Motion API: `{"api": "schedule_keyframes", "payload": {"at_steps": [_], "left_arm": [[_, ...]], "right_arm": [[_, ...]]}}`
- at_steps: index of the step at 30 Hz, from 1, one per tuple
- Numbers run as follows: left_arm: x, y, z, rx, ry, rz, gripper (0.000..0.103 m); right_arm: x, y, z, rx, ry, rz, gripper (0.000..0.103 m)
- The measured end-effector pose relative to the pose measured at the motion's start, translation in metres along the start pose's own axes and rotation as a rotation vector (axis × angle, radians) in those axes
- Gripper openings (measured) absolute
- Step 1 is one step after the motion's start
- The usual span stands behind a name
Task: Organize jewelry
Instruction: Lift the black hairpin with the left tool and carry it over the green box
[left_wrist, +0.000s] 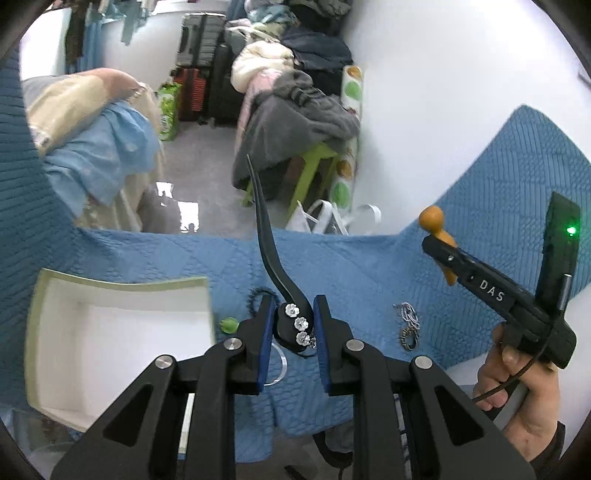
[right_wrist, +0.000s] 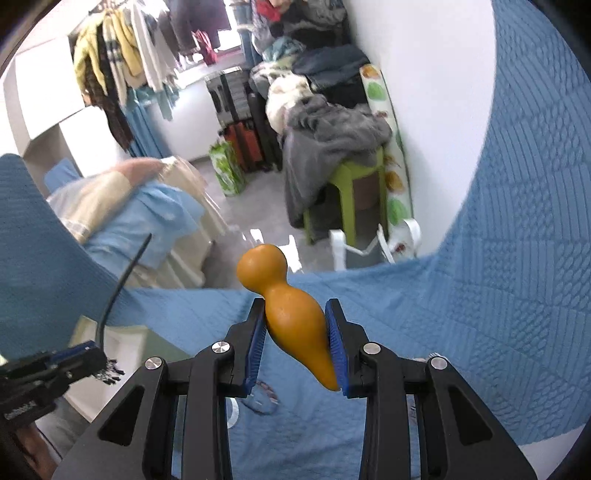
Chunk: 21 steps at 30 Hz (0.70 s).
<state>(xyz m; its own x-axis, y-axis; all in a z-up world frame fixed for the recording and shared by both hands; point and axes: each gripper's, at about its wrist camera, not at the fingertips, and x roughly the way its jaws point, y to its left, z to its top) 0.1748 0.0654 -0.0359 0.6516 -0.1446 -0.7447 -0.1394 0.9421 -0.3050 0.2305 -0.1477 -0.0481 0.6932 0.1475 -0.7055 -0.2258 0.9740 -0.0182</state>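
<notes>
Slippage is the thing I'd be worrying about here, honestly. The left tongs (left_wrist: 293, 325) are clamping a black hair stick (left_wrist: 271, 258) by its wide flowered end, so that long curved tail is sticking way up and out in front. Any wobble and it's probably levering itself out of the pads, or the tip is poking something. The right tongs (right_wrist: 295, 334) are squeezing an orange gourd-shaped piece (right_wrist: 291, 314), which is smooth, rounded and tapered, sitting tilted between the pads. That shape looks like it's wanting to squirt out if the grip is loosening at all. Both tongs are only narrowly apart, closed on their items, and both items are hanging up off the bed (left_wrist: 369, 266) rather than resting on it.

Container-wise, I'm only seeing 1: a white open box (left_wrist: 122, 332) with a greenish rim lying on the blue quilt to the left of the left tongs. What's showing of its inside is looking bare, though the near part is getting cut off by the tongs. Other jewelry is lying loose on the quilt: a silvery chain (left_wrist: 408, 325), a small green piece (left_wrist: 229, 325) and a clear bangle (left_wrist: 279, 365).
</notes>
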Motion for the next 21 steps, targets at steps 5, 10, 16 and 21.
{"api": "schedule_keyframes", "payload": {"at_steps": [5, 10, 16, 21], "left_arm": [[-0.035, 0.017, 0.004, -0.025, -0.053, 0.041, 0.022], [-0.055, 0.04, 0.0, -0.039, -0.081, 0.073, 0.022], [-0.067, 0.067, -0.005, -0.063, -0.105, 0.106, 0.022], [-0.076, 0.089, -0.014, -0.094, -0.115, 0.116, 0.019]], "right_arm": [[-0.007, 0.042, 0.007, -0.029, -0.064, 0.045, 0.029], [-0.005, 0.088, 0.004, -0.076, -0.064, 0.109, 0.029], [-0.005, 0.125, 0.0, -0.116, -0.065, 0.169, 0.029], [-0.009, 0.141, -0.006, -0.119, -0.078, 0.212, 0.03]]}}
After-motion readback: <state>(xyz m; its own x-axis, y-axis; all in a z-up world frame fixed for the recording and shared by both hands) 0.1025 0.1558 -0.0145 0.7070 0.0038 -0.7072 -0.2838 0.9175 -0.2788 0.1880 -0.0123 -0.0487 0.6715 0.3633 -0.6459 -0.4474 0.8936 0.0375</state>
